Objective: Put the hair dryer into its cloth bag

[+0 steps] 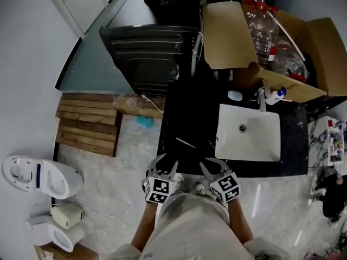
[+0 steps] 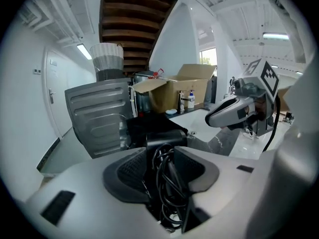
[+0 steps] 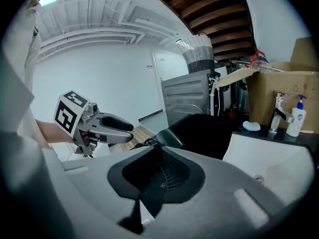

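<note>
Your left hand-held gripper (image 2: pixel 160 153) stands about half open with the coiled cord (image 2: pixel 167 188) loose in the gap. The black bulk (image 2: pixel 157 131) just beyond it is likely the dryer, low over the front of the desk (image 1: pixel 184 118). Your right hand-held gripper (image 3: pixel 159 171) is closed, seemingly on a fold of the bag (image 3: pixel 204 128). I judge you midway, since nothing shows the dryer fully inside, and the cord still needs tucking in.

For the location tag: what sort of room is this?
Probably a bathroom: a white sink in a dark counter, a toilet on the floor, and a soap bottle by the tap.
</note>
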### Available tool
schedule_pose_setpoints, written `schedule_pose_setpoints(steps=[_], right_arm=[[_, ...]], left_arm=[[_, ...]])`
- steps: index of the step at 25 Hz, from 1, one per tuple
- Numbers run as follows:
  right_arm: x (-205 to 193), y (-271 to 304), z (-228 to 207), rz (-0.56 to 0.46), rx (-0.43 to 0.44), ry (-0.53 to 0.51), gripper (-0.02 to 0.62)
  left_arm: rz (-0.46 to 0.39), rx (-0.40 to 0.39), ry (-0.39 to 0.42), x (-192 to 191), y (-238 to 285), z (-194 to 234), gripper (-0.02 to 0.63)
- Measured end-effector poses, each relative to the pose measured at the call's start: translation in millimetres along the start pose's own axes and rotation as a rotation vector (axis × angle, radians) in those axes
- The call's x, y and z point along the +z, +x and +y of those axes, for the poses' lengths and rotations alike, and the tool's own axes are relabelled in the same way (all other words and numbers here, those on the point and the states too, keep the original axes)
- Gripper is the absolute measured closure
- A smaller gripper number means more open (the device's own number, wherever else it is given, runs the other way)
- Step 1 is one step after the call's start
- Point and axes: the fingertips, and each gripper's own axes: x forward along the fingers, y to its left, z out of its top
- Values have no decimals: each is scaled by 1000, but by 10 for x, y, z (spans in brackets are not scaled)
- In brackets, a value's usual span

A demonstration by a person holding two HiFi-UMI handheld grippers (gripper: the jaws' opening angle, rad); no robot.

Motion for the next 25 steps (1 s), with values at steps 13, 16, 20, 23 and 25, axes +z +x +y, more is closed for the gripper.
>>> schedule_pose_setpoints(steps=[13, 16, 20, 23, 25], right_arm=[[-64, 237, 81, 76, -14, -15, 571], [-84, 253, 71, 88, 7, -25, 571], [-98, 274, 14, 88, 54, -37, 571], [-79, 276, -51, 80, 92, -43, 571], [-75, 266, -78, 80, 124, -55, 571]], left_arm=[[157, -106, -5, -425, 309, -25, 349], [194, -111, 2, -495, 378, -53, 331], [242, -103, 4, -564, 461, -104, 321], [274, -78, 2, -606, 516, -125, 320], [291, -63, -13, -640, 546, -151, 321]])
